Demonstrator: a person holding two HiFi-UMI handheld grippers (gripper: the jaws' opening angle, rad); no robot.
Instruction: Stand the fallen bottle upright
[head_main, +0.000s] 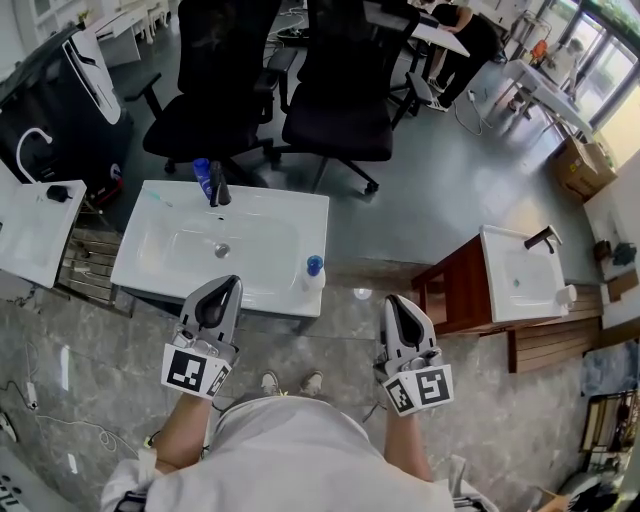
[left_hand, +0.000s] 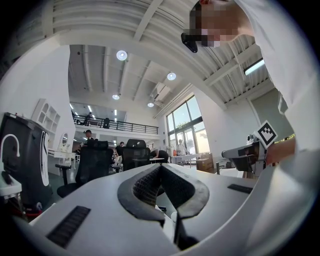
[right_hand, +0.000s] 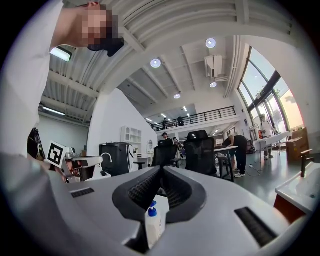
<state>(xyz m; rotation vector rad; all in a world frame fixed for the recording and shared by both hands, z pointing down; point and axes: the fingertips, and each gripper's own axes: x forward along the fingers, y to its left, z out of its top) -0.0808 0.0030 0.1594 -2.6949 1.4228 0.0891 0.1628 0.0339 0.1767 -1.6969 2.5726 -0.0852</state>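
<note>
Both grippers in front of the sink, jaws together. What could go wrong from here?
The white bottle stands at the sink's front right corner, near the rim; a nudge from the right gripper could send it to the floor.
The left gripper and the right both have their jaws together; going in like that would likely push a bottle, not grasp it.
The blue bottle sits right beside the faucet, so jaws reaching there may strike the faucet.

Both forearms reach forward side by side. The left gripper (head_main: 231, 282) is held level, jaws together on nothing, its tips at the near edge of the washbasin (head_main: 275, 212). The right gripper (head_main: 392, 300), likewise closed and empty, is just right of that edge.
</note>
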